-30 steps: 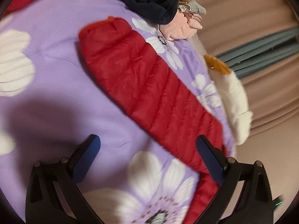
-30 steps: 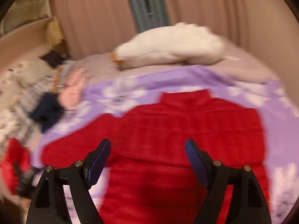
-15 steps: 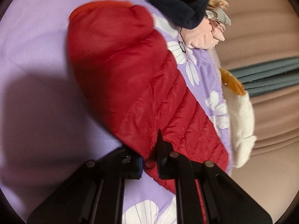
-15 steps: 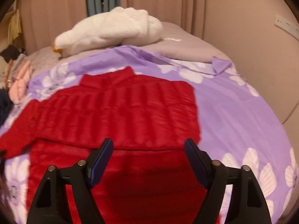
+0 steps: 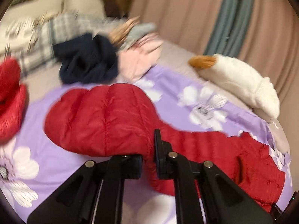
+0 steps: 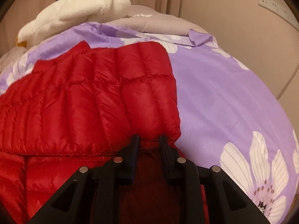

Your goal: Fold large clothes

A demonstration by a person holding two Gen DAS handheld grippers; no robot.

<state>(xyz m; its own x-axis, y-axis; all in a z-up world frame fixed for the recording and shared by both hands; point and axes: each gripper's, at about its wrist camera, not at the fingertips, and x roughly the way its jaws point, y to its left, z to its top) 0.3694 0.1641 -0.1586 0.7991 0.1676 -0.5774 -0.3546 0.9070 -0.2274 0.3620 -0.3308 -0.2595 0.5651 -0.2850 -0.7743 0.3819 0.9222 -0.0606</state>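
Observation:
A red quilted puffer jacket (image 6: 84, 97) lies on the purple floral bed cover (image 6: 214, 93), its right side folded in. In the left wrist view the jacket's sleeve (image 5: 104, 119) is lifted off the cover, and my left gripper (image 5: 149, 149) is shut on it near its middle, with the cuff end bulging to the left. My right gripper (image 6: 149, 140) sits at the folded right edge of the jacket. Its jaws are closing, and a bunched ridge of red fabric is pinched between the pads.
A white plush goose (image 5: 239, 82) lies at the bed's far edge against pink curtains. A navy garment (image 5: 86, 61), a pink one (image 5: 142, 59) and plaid fabric are piled at the back left. Another red item (image 5: 9, 100) sits at the left edge. A wall socket (image 6: 276, 5) is upper right.
My left gripper closed on the sleeve, then lifted it and rolled. My right gripper came down onto the jacket's folded right edge, and its jaws narrowed from wide open onto the fabric.

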